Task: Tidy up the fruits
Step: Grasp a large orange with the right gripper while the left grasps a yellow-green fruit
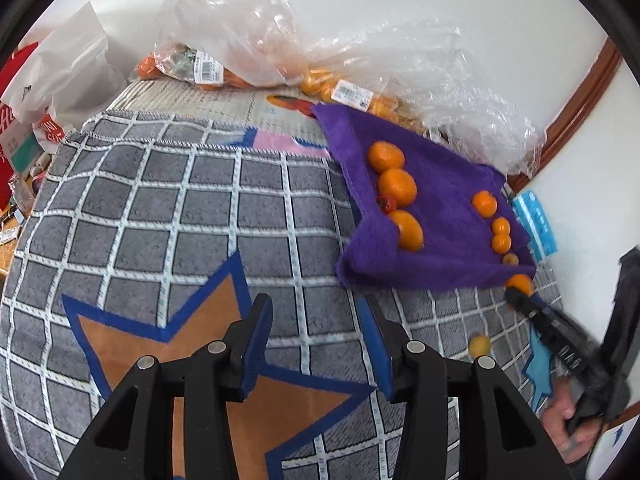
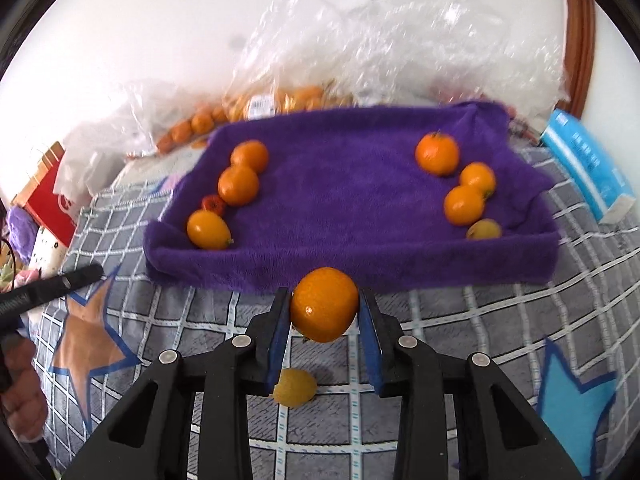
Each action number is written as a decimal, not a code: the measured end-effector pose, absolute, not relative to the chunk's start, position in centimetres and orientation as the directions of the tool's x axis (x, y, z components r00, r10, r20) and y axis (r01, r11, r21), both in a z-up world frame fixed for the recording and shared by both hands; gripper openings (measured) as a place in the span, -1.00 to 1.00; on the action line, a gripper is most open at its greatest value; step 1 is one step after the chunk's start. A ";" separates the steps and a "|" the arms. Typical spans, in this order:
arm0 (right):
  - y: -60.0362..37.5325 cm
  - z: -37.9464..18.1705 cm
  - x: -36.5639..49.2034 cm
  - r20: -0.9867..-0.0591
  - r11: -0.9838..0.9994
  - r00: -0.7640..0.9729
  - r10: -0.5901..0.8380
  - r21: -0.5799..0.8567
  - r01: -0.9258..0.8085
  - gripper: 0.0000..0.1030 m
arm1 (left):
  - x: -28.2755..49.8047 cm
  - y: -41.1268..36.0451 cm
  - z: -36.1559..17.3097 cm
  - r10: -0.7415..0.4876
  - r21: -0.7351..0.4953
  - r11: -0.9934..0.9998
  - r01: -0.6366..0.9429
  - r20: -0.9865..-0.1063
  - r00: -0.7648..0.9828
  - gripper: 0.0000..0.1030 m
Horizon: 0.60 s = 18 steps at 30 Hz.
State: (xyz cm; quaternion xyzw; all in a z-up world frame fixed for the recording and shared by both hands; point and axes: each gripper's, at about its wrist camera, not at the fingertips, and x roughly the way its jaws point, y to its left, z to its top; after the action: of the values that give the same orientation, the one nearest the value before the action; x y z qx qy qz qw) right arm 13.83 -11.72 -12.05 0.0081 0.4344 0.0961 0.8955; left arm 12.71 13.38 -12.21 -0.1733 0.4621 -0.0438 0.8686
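A purple towel (image 2: 340,184) lies on the grey checked mat (image 2: 460,332). Several oranges line its left side (image 2: 238,184) with a small red fruit (image 2: 212,203). More oranges sit along its right side (image 2: 464,205), with a yellowish fruit (image 2: 483,230) at that row's near end. My right gripper (image 2: 324,300) is shut on an orange (image 2: 324,308) just before the towel's near edge. A small yellow fruit (image 2: 294,392) lies on the mat beneath it. My left gripper (image 1: 316,308) is open and empty over the mat, left of the towel (image 1: 440,216).
Clear plastic bags (image 1: 248,32) with more oranges (image 1: 320,84) are heaped against the white wall behind the towel. A blue box (image 2: 588,168) lies right of the towel. A red box (image 2: 52,192) and a white bag (image 1: 68,68) stand at the mat's far left.
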 end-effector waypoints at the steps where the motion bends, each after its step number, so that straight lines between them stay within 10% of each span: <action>1: -12.1 -11.7 13.6 -0.772 0.982 0.610 0.177 0.096 -0.164 -0.35 | 12.4 12.9 -12.7 -0.227 -0.328 0.941 -0.085 -0.796 0.561 -0.17; 18: -20.4 -10.0 9.6 -0.751 0.997 0.656 0.076 0.061 -0.045 -0.35 | 7.5 7.9 -14.0 -0.147 -0.179 0.984 -0.001 -0.813 0.563 0.05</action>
State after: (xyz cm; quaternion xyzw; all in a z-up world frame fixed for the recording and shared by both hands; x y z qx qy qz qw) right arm 9.64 -20.42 -10.01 0.0185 0.4135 0.0333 0.9097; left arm 7.47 7.94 -14.04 -0.0794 0.4653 -0.0417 0.8806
